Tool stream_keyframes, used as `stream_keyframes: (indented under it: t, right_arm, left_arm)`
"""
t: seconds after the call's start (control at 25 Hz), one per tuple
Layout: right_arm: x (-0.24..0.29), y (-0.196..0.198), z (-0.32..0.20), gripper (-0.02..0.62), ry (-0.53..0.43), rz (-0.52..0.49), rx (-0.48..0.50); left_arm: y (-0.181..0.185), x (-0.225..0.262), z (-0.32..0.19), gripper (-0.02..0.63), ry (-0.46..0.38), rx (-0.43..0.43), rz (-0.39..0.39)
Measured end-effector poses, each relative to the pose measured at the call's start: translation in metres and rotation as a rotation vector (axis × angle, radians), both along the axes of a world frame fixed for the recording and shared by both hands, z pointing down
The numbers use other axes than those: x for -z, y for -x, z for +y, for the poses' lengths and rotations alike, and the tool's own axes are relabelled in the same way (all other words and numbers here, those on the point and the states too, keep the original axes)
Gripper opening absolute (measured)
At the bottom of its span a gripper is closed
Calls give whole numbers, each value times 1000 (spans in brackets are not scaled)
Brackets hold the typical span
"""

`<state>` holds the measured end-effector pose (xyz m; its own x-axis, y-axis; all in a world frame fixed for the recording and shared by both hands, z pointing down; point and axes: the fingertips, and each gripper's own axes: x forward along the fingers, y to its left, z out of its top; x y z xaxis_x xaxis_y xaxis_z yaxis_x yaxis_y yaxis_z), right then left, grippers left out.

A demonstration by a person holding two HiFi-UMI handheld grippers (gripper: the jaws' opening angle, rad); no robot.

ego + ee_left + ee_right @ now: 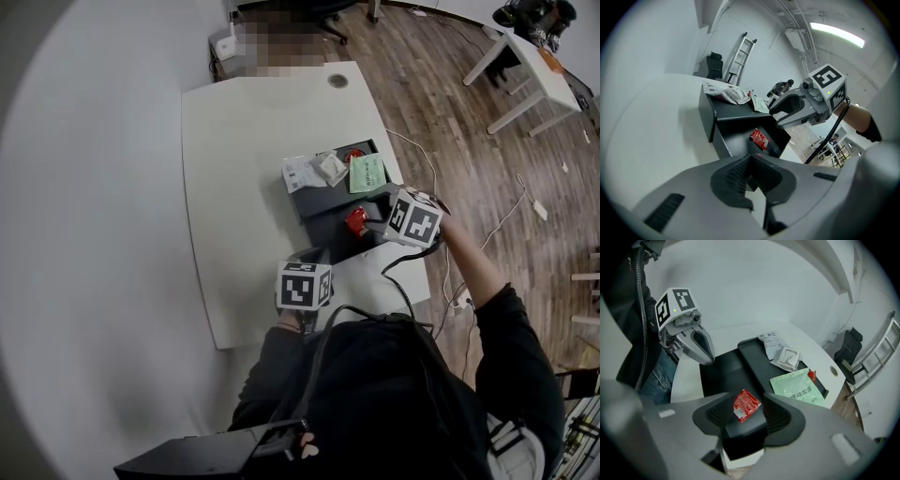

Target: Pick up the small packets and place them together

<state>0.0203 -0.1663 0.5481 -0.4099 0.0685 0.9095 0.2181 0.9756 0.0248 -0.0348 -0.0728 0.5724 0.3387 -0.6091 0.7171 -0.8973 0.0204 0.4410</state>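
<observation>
A red packet (354,221) (746,405) lies flat on the lower step of a black tray (323,239). My right gripper (747,416) (366,225) points steeply down over it, open, with the packet between the pads and a gap on each side. On the raised back step lie two white packets (305,172) (330,166), a green packet (367,172) (797,389) and another small red packet (354,155). My left gripper (751,161) (314,255) hovers at the tray's near end, shut on nothing, and looks across at the red packet (759,138).
The tray sits near the right edge of a white table (244,187) with a round cable hole (337,81) at the far end. A cable (441,272) hangs off the right side over wood floor. Another white table (534,66) stands far right.
</observation>
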Motion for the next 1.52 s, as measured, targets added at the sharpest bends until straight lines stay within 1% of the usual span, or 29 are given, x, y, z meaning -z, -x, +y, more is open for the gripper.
stream_keyframes:
  t: [0.16,0.2,0.32,0.64,0.8,1.0,1.2,1.52]
  right_arm:
    - [-13,-2,9,172,54,32,-6]
    - [-16,-2,10,183,62,40,-3]
    - [-24,-2,14,183,80,59,3]
    - [-34,3,20,183,122,59,-16]
    - [-48,-2,22,193,110,115,-5]
    - [-63,0,19,194,74,161,8]
    - [-77,-3,16,207,43,212,-1]
    - [-83,-6,13,209,17,217,-30]
  left_arm:
    - [0,0,0,0,0,4,0]
    - [1,1,0,0,0,5,0]
    - [1,1,0,0,0,8,3]
    - [1,1,-1,0,-1,12,6]
    - [1,2,0,0,0,11,7]
    - [0,2,-1,0,1,9,8]
    - [0,2,-1,0,-1,10,16]
    - [0,2,-1,0,-3,11,21]
